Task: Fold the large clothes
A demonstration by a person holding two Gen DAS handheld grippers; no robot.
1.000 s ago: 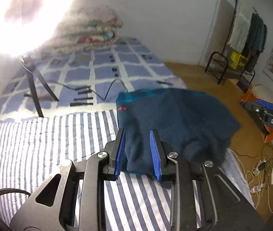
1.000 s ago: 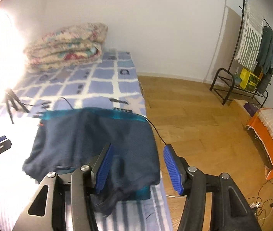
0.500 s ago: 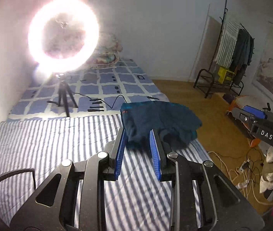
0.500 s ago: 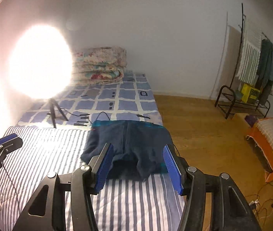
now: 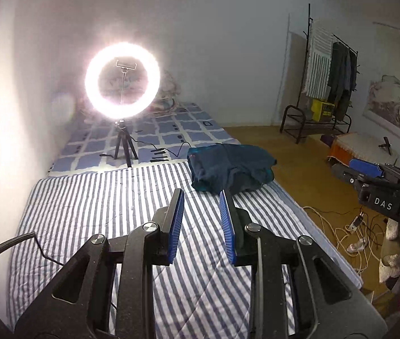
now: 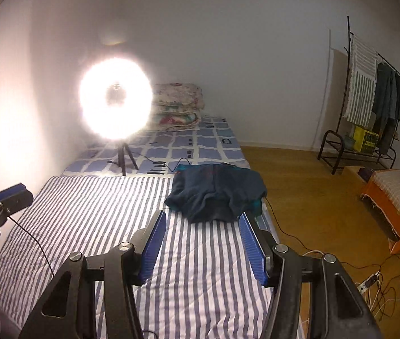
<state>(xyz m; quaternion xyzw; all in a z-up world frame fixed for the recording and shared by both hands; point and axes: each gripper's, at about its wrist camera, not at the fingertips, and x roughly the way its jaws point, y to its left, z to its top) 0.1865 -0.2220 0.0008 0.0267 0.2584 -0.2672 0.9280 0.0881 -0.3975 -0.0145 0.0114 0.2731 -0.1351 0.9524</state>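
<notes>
A dark blue garment with teal trim (image 5: pixel 229 166) lies folded in a loose bundle on the striped bed cover (image 5: pixel 109 209), near the bed's right edge; it also shows in the right wrist view (image 6: pixel 217 190). My left gripper (image 5: pixel 201 196) is open and empty, held back from the garment above the stripes. My right gripper (image 6: pixel 202 217) is open wide and empty, just short of the garment's near edge. The right gripper also shows at the right of the left wrist view (image 5: pixel 365 168), and the left gripper at the left of the right wrist view (image 6: pixel 10 195).
A bright ring light on a tripod (image 5: pixel 122 84) stands on the blue checked sheet behind the garment, its cable trailing. Folded quilts (image 6: pixel 177 104) lie at the bed's head. A clothes rack (image 6: pixel 369 101), an orange stool (image 6: pixel 392 195) and floor cables (image 5: pixel 349 226) are on the right.
Both grippers have pulled back and risen away from the garment, which now lies farther off and looks smaller. The garment stays on the bed, released.
</notes>
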